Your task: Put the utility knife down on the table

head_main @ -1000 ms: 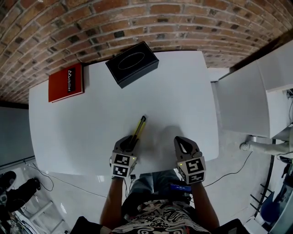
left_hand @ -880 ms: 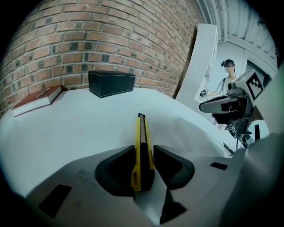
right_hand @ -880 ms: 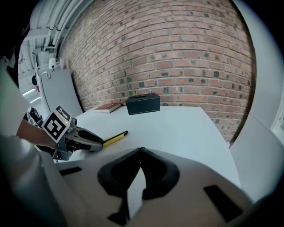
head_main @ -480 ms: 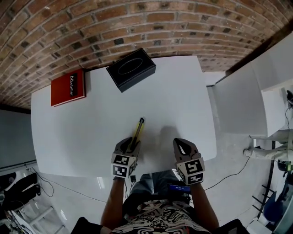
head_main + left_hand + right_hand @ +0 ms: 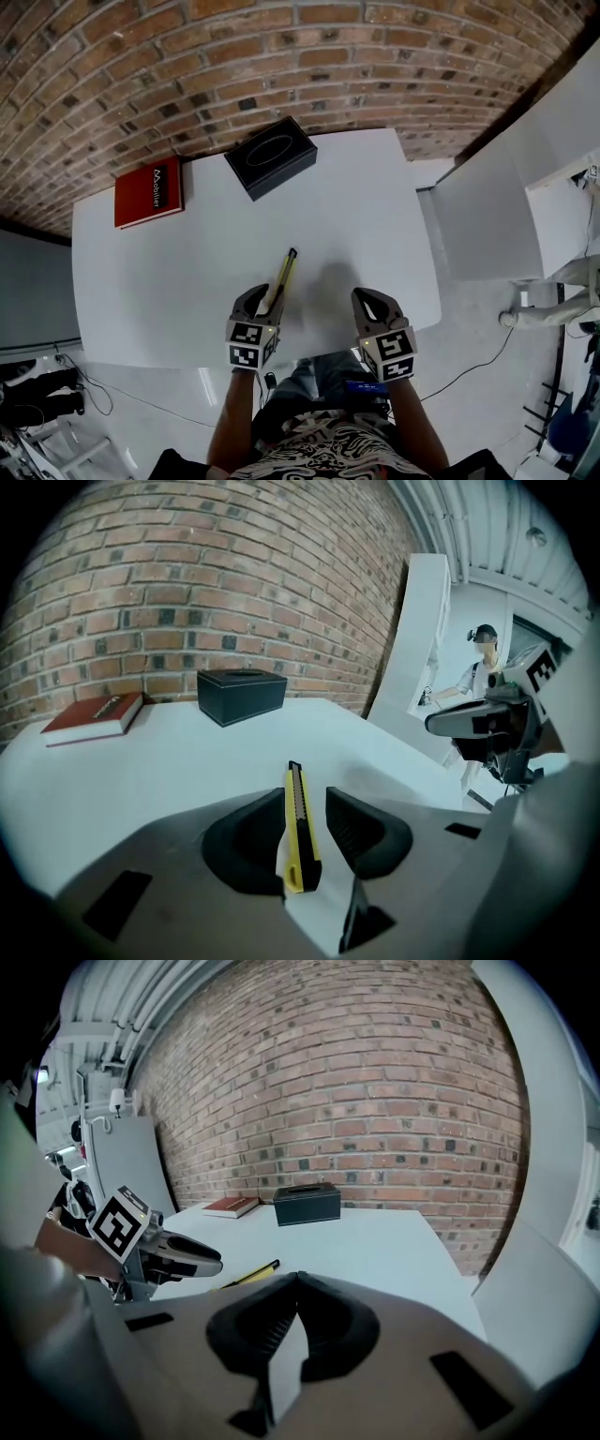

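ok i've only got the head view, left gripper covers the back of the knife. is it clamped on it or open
Observer: Open. In the left gripper view, the left gripper has its jaws apart. The knife sits between them, close against the left one.

Operator: so there's slack on the other side

Observer: Yes. A strip of white table shows between the knife and the right jaw.

Operator: and the right gripper, anything in it

Observer: Nothing. In the right gripper view, the right gripper has its jaws closed tip to tip, with only the table beyond them.
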`<act>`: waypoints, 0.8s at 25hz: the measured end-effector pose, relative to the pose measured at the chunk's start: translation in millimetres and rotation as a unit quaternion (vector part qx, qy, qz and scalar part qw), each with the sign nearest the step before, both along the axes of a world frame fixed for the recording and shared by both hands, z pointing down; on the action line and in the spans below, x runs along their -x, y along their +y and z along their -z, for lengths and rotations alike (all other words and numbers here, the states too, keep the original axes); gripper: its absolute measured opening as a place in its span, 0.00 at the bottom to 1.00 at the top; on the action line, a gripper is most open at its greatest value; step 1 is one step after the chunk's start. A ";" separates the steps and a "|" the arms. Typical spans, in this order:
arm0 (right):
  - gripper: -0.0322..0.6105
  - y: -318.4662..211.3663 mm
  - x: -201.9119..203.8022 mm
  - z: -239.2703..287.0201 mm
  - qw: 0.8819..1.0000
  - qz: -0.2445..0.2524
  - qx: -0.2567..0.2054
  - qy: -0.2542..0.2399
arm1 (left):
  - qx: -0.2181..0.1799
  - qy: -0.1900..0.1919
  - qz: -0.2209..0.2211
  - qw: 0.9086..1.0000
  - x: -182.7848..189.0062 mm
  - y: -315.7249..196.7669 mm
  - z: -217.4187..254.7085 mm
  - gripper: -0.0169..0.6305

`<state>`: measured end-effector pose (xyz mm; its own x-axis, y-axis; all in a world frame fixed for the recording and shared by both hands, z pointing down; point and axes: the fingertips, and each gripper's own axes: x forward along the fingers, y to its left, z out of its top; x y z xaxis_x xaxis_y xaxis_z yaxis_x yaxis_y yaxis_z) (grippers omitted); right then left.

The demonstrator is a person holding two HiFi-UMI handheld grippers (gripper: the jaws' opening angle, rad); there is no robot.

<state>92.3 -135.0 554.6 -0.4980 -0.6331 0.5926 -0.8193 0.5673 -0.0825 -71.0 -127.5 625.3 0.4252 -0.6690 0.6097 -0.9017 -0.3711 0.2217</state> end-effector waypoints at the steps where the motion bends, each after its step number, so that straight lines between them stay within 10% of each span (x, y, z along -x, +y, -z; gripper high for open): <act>1: 0.05 0.8 0.8 2.4 1.000 0.000 -0.003 0.000 | -0.007 -0.001 0.000 1.000 0.6 -0.2 5.0 0.23; 20: 0.05 22.8 23.6 52.4 0.998 -0.019 -0.054 -0.027 | -0.119 0.002 0.035 0.992 28.1 8.0 102.3 0.05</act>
